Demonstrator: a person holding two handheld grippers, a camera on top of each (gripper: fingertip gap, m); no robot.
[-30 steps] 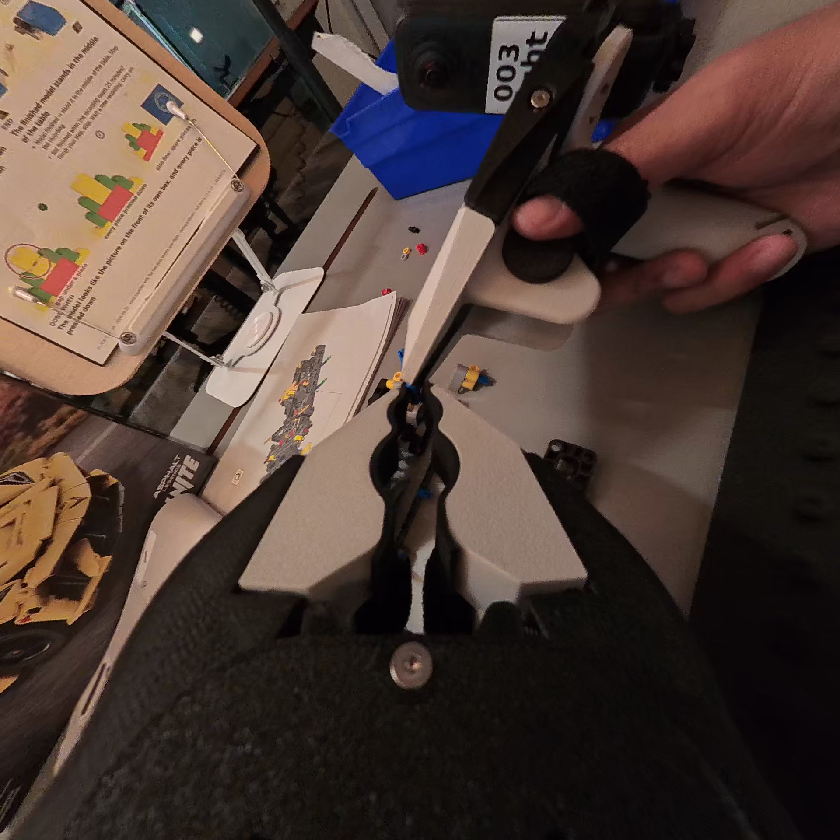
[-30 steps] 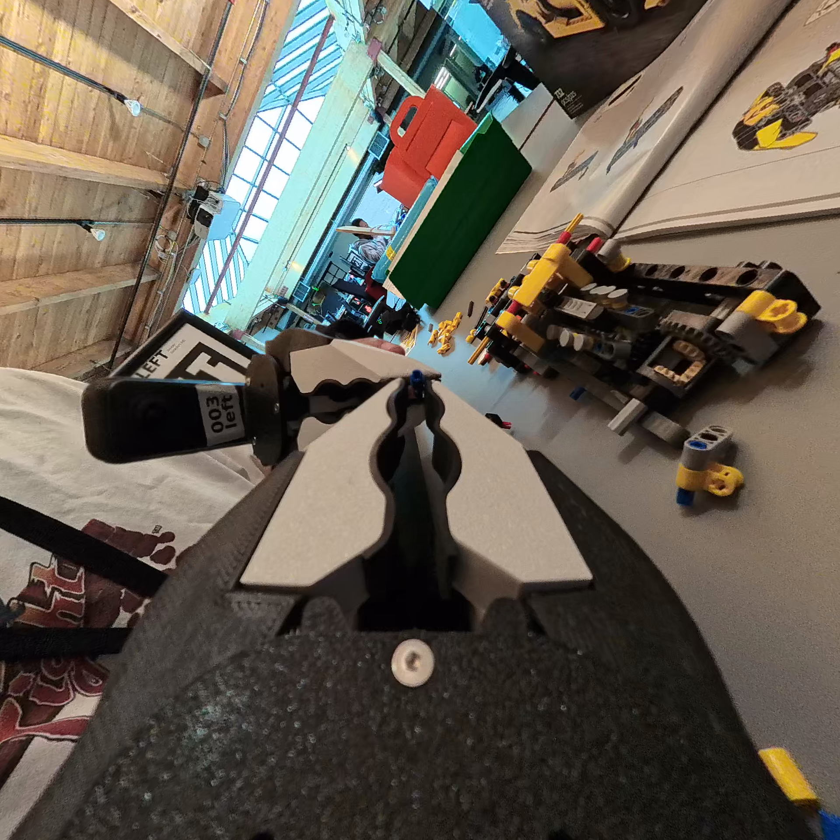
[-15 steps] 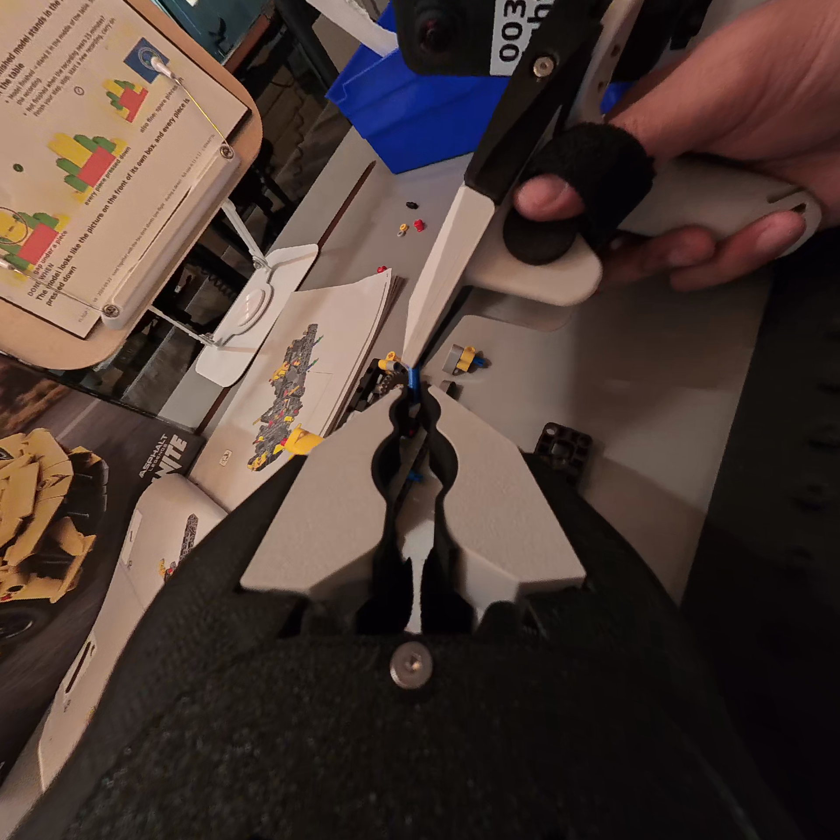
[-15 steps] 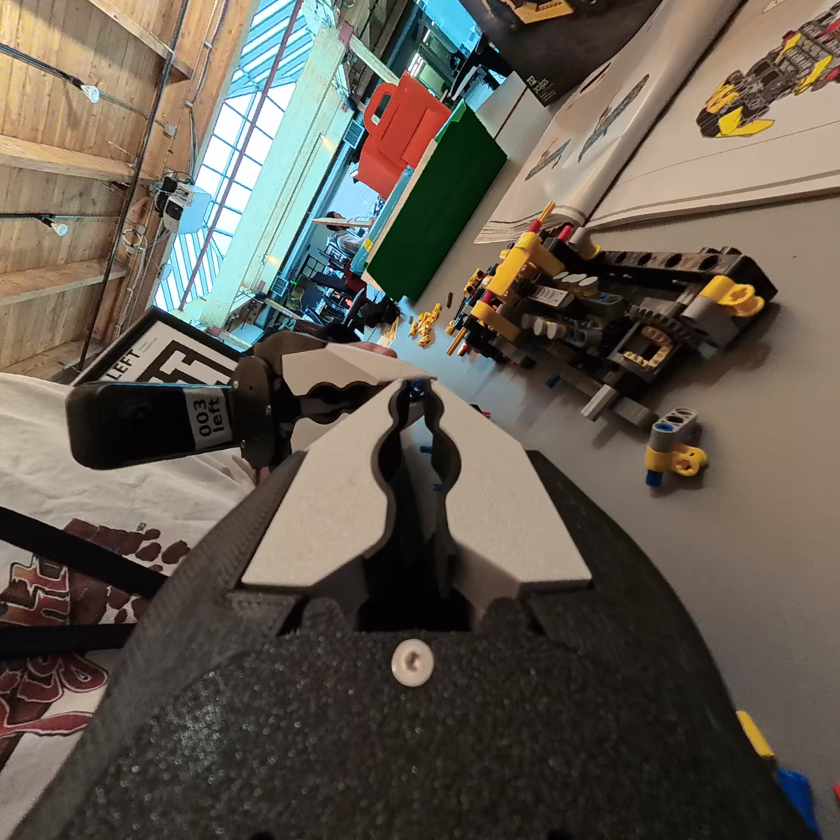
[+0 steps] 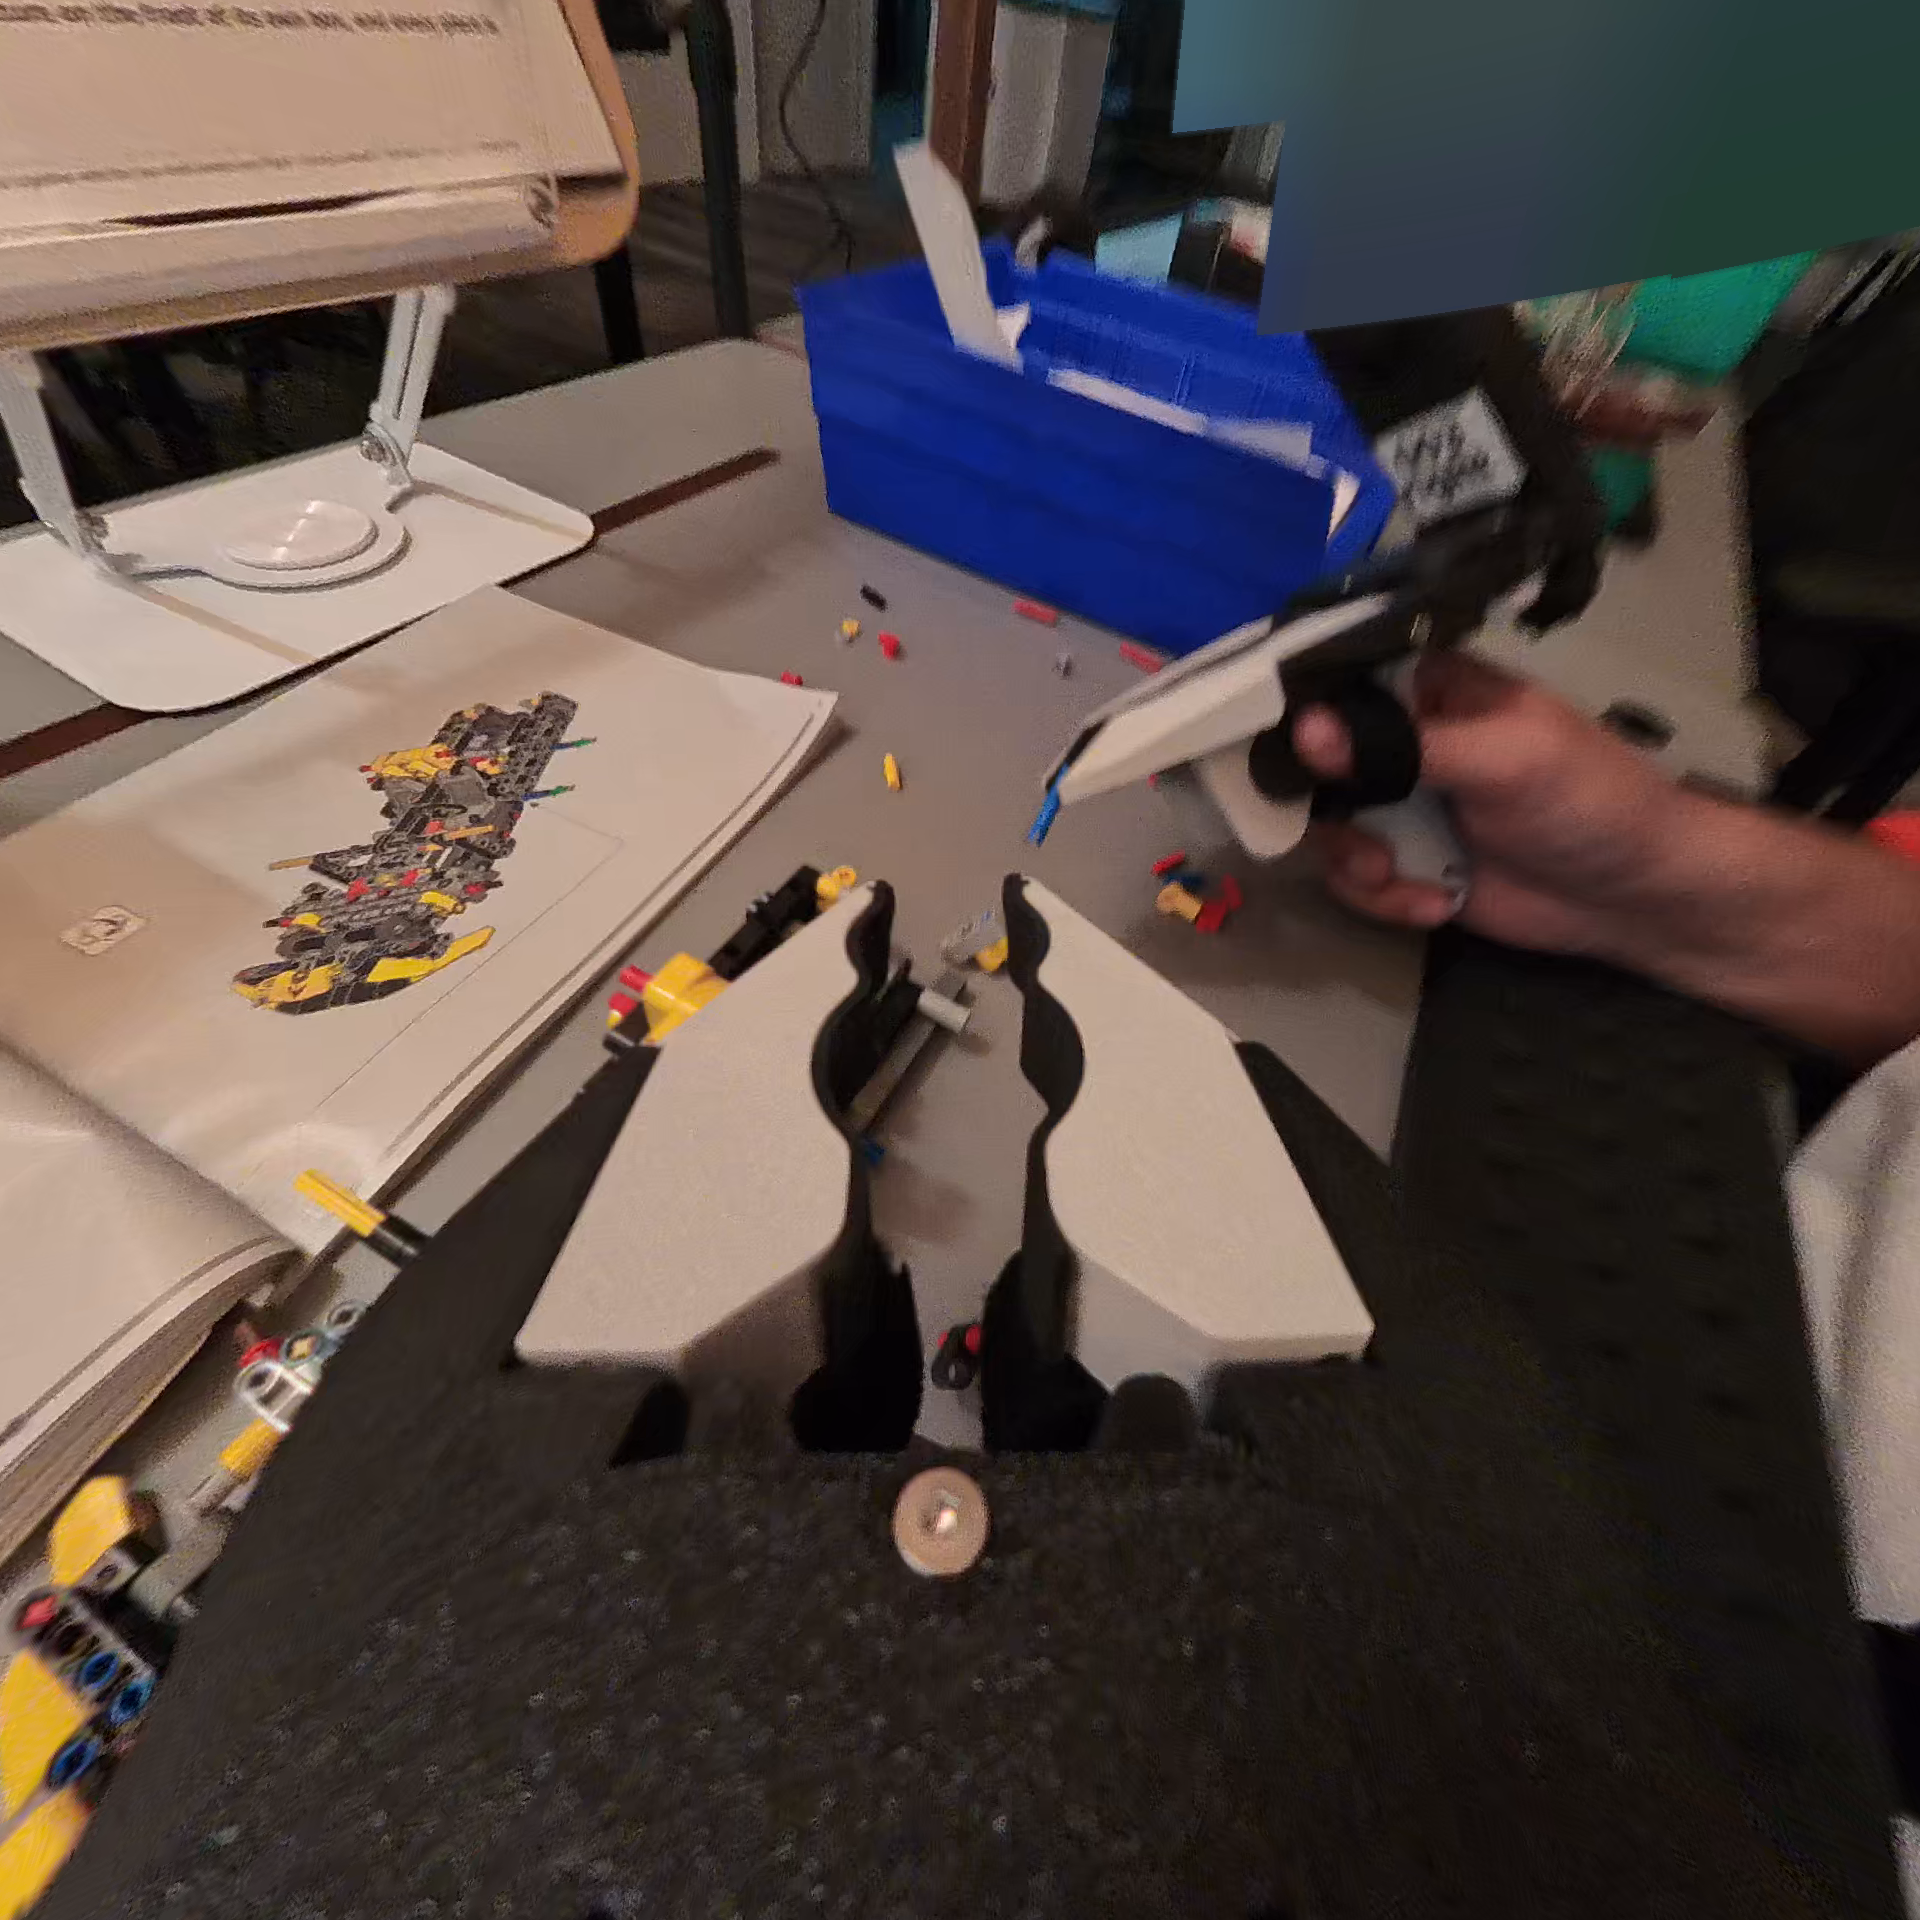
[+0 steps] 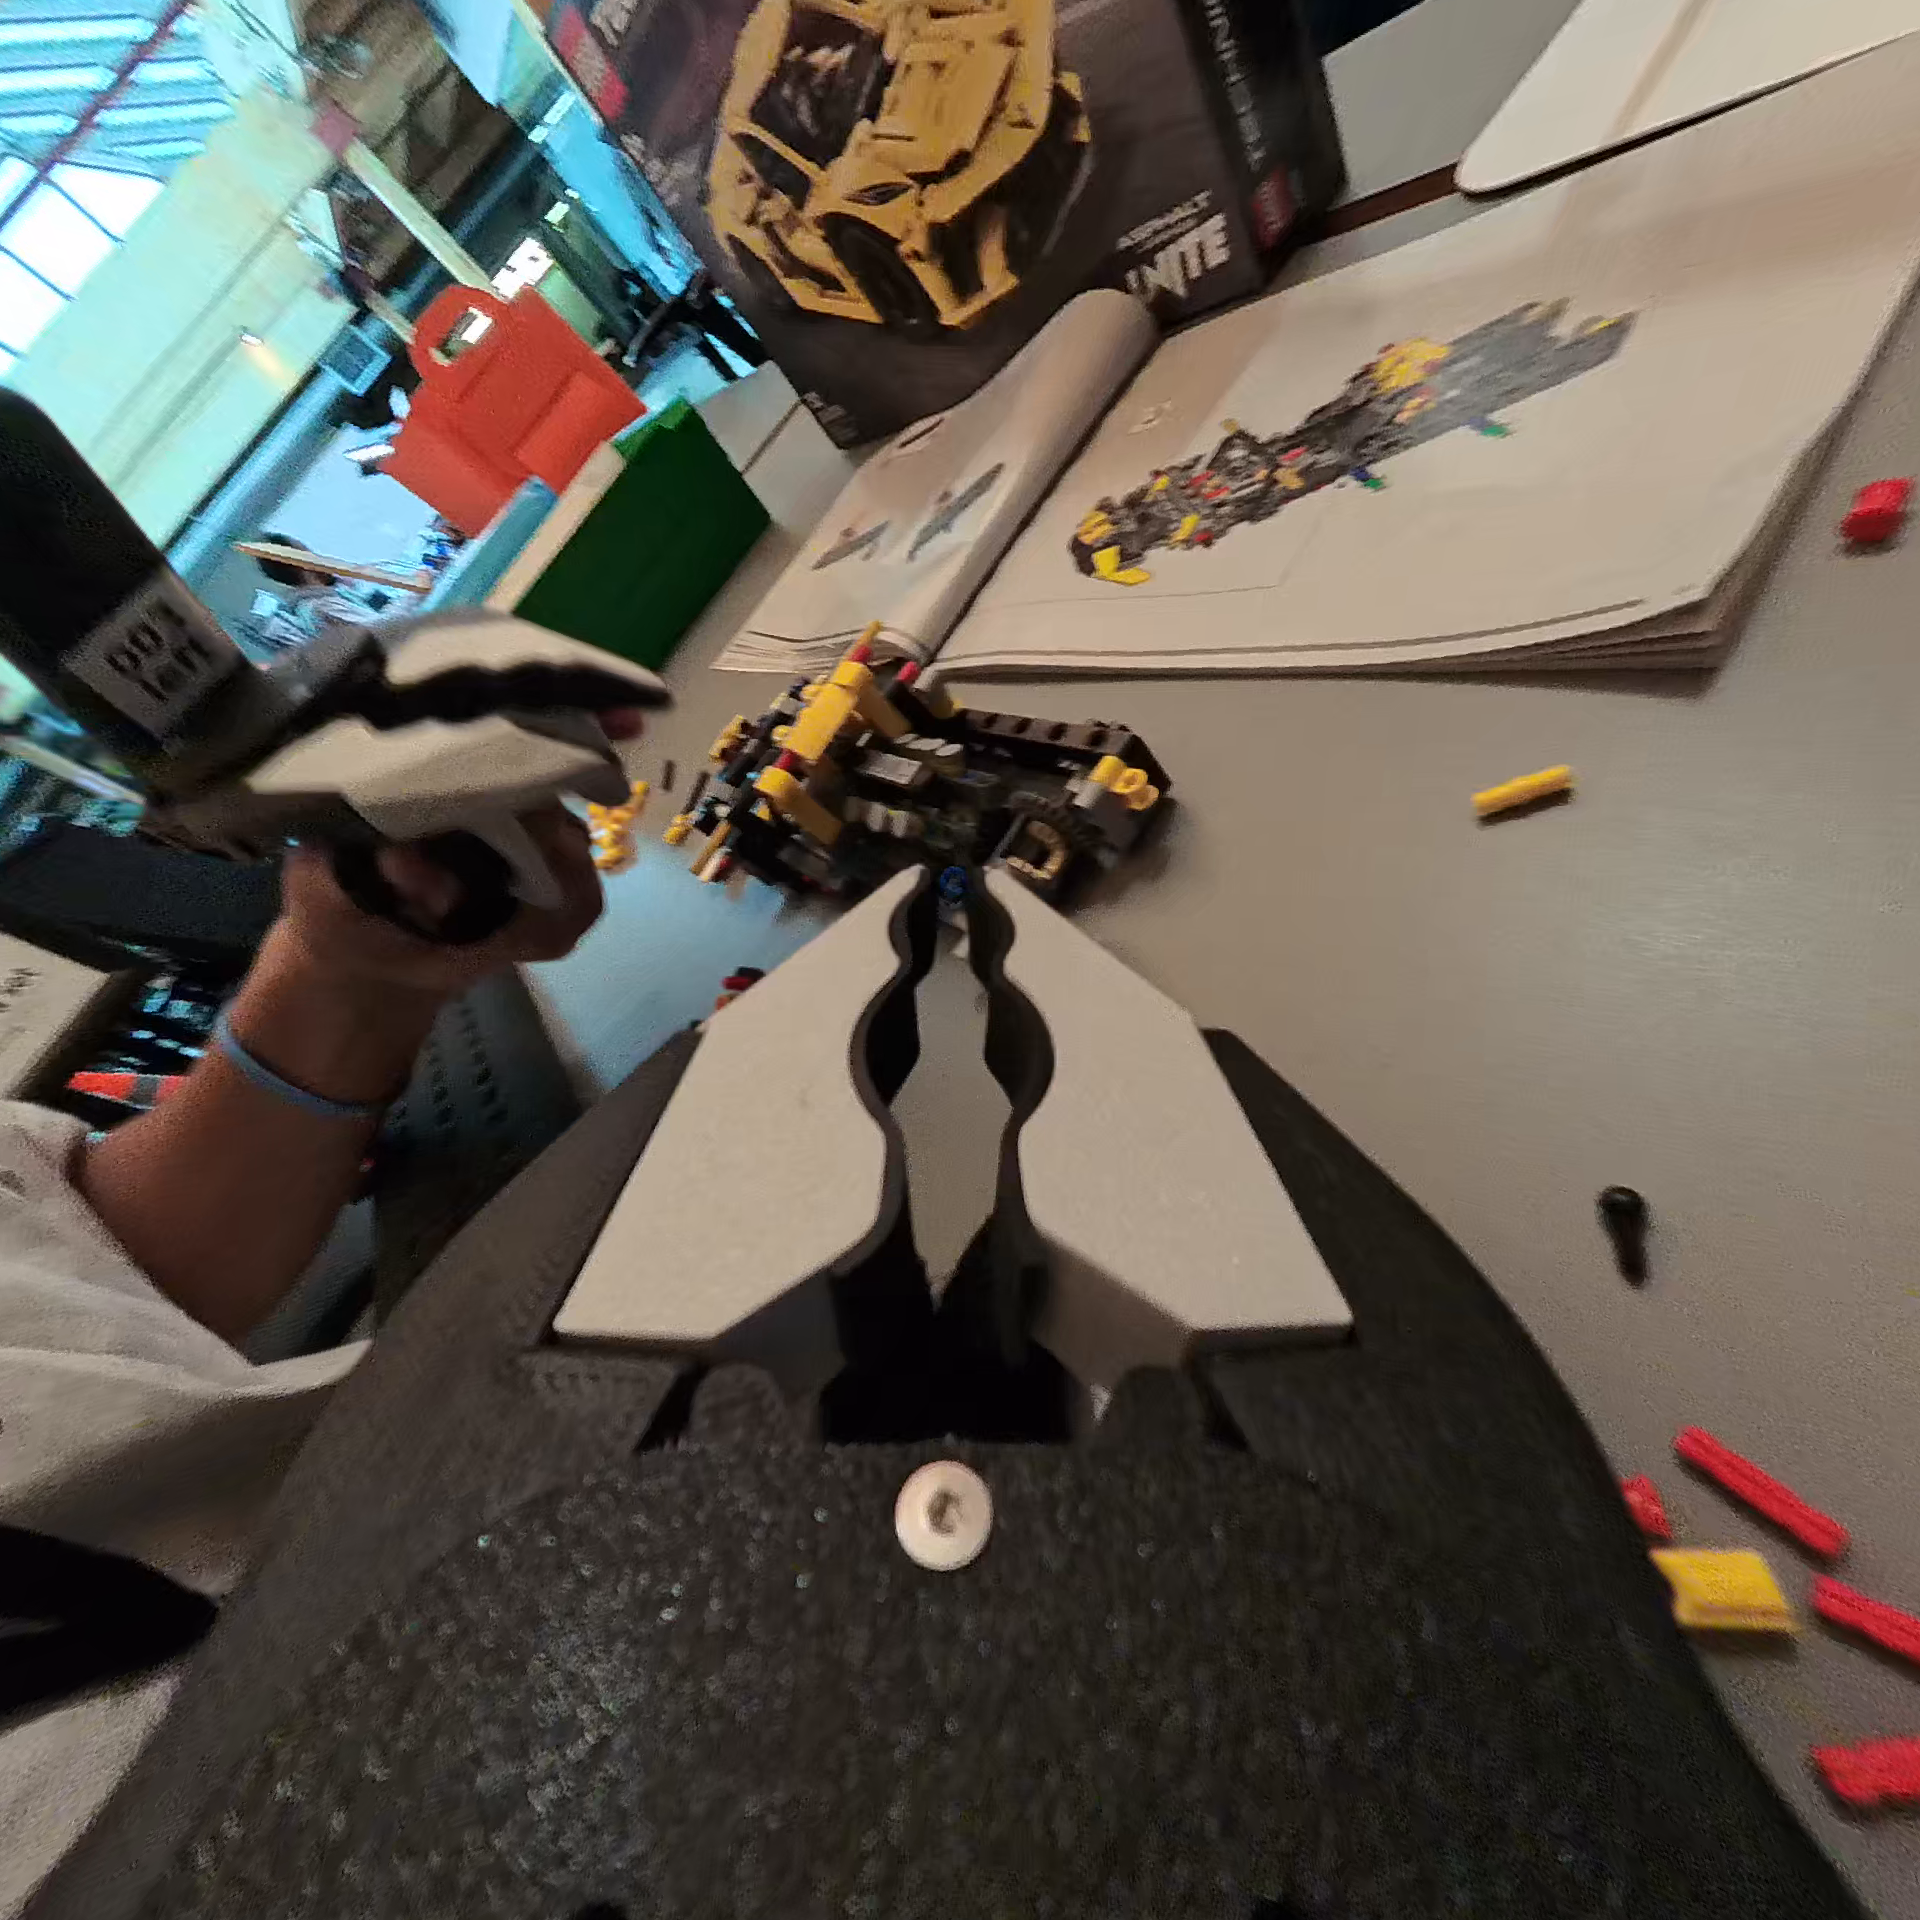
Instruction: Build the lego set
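The half-built black and yellow lego chassis [image 6: 935, 774] lies on the grey table [image 6: 1455, 1039] in front of the open booklet. My right gripper [image 6: 953, 881] is shut on a small blue pin [image 6: 951, 883] and holds it just before the chassis's near side. In the left wrist view the right gripper [image 5: 1055, 790] shows at the right, with the blue pin [image 5: 1042, 823] sticking out of its tips. My left gripper [image 5: 945, 888] is open and empty above the chassis [image 5: 727, 961], which its fingers partly hide. It also shows in the right wrist view [image 6: 623, 727] at the left.
An open instruction booklet [image 5: 416, 883] lies left of the chassis. A blue bin [image 5: 1060, 468] stands at the back, a white document stand [image 5: 291, 540] back left, the set's box [image 6: 987, 187] behind the booklet. Loose red and yellow pieces [image 6: 1756, 1548] lie scattered on the table. My right fingertips sit around 9 cm from my left ones.
The two grippers met tip to tip on the blue pin. Now my left gripper has opened and drawn away; the right keeps the pin and has swung toward the chassis.
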